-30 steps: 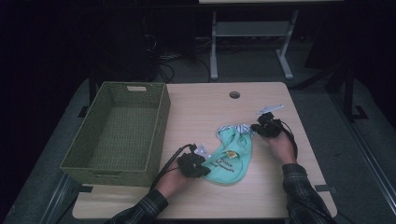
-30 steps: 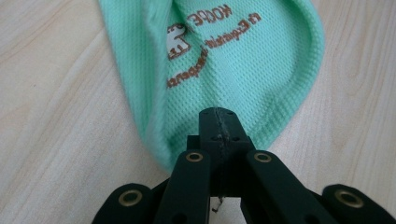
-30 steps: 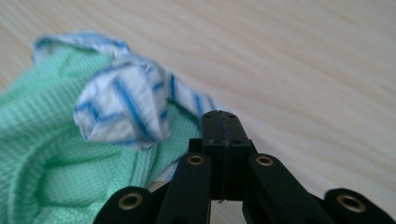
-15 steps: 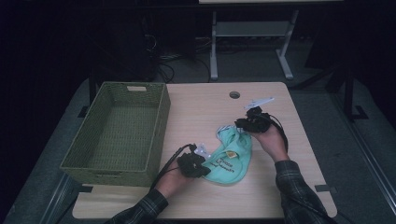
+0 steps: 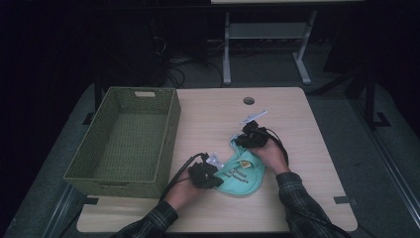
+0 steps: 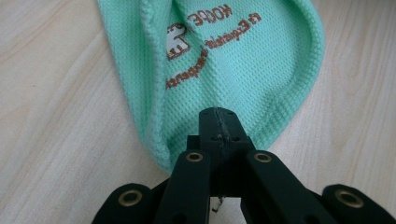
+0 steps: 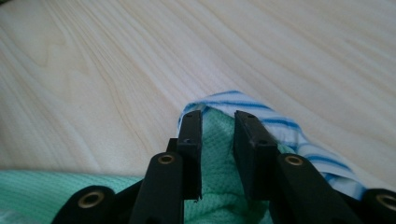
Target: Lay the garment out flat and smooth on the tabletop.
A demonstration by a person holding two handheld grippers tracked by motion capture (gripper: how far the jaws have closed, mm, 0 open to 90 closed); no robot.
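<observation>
A mint-green cloth lies on the wooden table, stretched between two handheld grippers. The left gripper, at the cloth's 8 o'clock corner, is clamped tight on its hem. The right gripper, at 12 o'clock, has just been opening, its jaws slightly parted with green fabric and a blue-striped lining between them. A woven basket stands at 9 o'clock; bare tabletop stretches toward 3 o'clock.

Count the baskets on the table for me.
1: a green woven basket at the table's left side, left of the mint cloth.
</observation>
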